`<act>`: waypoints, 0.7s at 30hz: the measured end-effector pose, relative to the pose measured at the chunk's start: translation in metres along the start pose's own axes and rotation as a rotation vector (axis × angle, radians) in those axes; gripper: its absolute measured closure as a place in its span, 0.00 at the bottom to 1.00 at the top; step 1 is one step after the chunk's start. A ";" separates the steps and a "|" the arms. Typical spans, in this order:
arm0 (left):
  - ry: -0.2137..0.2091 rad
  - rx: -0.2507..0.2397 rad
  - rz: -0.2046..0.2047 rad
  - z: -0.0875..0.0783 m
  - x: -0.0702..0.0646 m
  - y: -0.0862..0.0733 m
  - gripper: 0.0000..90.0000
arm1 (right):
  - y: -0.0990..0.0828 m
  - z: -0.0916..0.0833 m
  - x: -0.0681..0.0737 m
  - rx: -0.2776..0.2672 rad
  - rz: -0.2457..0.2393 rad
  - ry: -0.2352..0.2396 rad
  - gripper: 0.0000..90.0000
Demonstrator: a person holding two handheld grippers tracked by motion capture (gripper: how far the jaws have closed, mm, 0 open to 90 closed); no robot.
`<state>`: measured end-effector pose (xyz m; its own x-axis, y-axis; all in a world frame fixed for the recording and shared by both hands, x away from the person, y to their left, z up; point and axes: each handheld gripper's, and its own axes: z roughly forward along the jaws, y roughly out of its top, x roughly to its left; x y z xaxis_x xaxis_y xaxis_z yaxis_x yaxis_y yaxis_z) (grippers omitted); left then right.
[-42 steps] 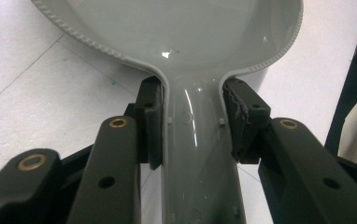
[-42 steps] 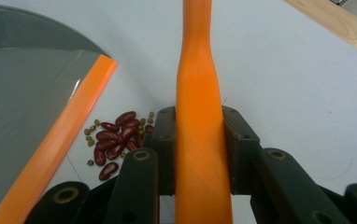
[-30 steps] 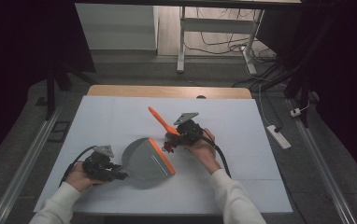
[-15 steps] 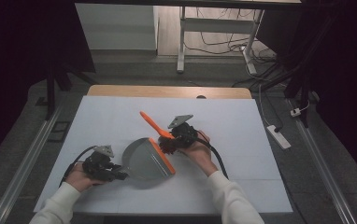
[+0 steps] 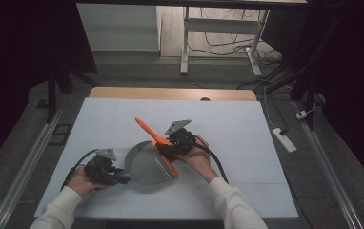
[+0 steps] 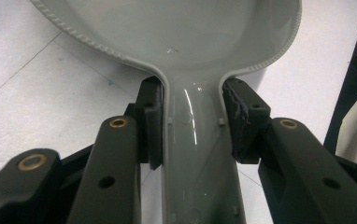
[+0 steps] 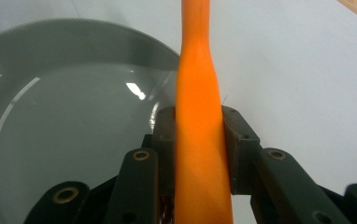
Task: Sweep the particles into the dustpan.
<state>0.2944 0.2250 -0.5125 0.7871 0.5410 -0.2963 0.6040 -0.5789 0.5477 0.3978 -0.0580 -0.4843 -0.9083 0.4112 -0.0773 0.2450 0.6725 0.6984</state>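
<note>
Left gripper (image 6: 193, 126) clamped on the handle of the grey dustpan (image 5: 146, 164). Right gripper (image 7: 199, 149) clenched on the orange brush handle (image 7: 199, 116), which angles over the dustpan's rim on the white table (image 5: 247, 129)

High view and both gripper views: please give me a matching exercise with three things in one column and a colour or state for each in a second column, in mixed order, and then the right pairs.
Column 1
1. dustpan
2. brush handle
3. table cover

Column 2
A. orange, clamped in the right claw
B. white, lying flat
C. grey, its handle clamped in the left claw

Pairs: 1-C, 2-A, 3-B
</note>
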 end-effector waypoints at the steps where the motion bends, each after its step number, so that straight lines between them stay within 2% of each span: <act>1: 0.000 0.000 0.000 0.000 0.000 0.000 0.69 | 0.001 0.000 0.001 -0.006 0.002 0.008 0.78; 5: 0.002 0.001 0.000 0.000 0.000 0.000 0.69 | 0.005 0.000 0.008 -0.025 0.005 0.053 0.78; 9: 0.002 0.002 0.003 0.000 0.000 0.000 0.69 | 0.010 0.002 0.018 -0.028 -0.024 0.072 0.77; 14: -0.001 0.001 0.002 0.000 0.000 0.000 0.69 | 0.015 -0.003 0.022 -0.064 -0.005 0.131 0.78; 16: 0.000 0.000 0.001 0.000 0.000 0.000 0.69 | 0.017 -0.010 0.020 -0.083 -0.014 0.107 0.78; 18: 0.000 0.000 0.002 0.000 0.000 0.000 0.69 | 0.017 -0.019 0.015 -0.097 -0.017 0.056 0.78; 21: 0.000 0.001 0.001 0.000 0.000 0.000 0.69 | 0.014 -0.029 0.003 -0.106 0.016 -0.003 0.77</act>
<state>0.2940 0.2249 -0.5121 0.7881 0.5399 -0.2957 0.6030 -0.5801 0.5476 0.3887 -0.0655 -0.4540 -0.9036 0.4230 -0.0678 0.2216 0.5968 0.7712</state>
